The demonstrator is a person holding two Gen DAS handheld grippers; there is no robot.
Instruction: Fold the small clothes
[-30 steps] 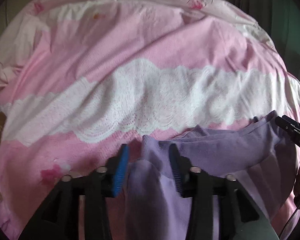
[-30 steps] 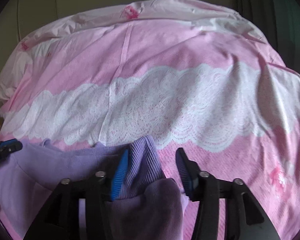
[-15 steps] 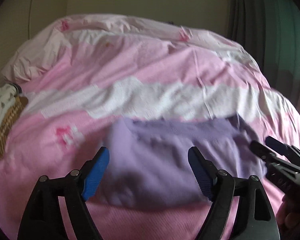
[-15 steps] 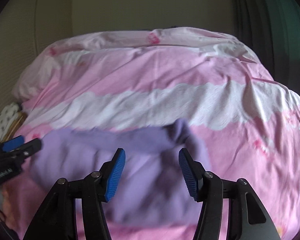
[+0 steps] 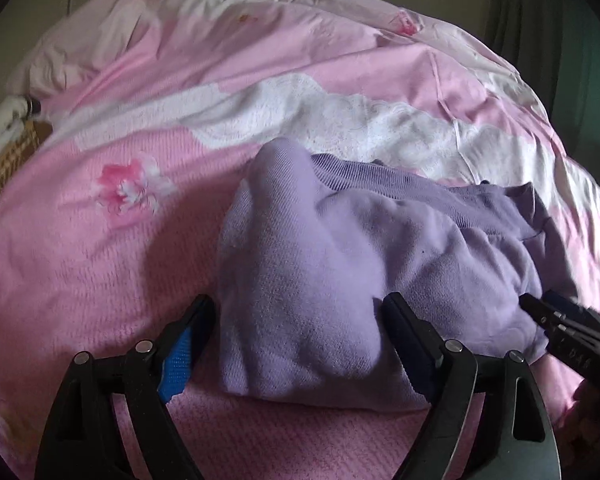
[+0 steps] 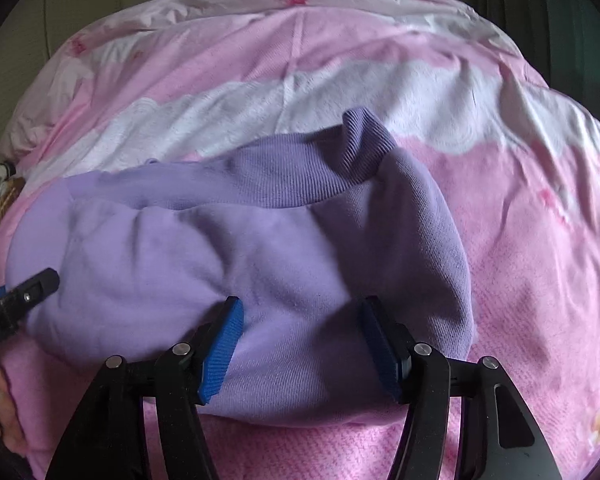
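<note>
Both grippers, left (image 5: 296, 344) & right (image 6: 302, 350), wide apart, empty; sweater (image 6: 236, 248) bunched, sleeves hidden.

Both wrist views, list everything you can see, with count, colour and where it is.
purple garment: one, lilac with ribbed darker cuffs, bunched on the near part of the bed.
bedspread: one, pink with a white lace band and flower prints, covering the bed.
basket: one, brown woven, at the bed's left edge, white patterned cloth on it.
curtain: dark green, far right.
left hand-held gripper: black with blue pads, open, straddling the garment's left side.
right hand-held gripper: same, open over its right side.
</note>
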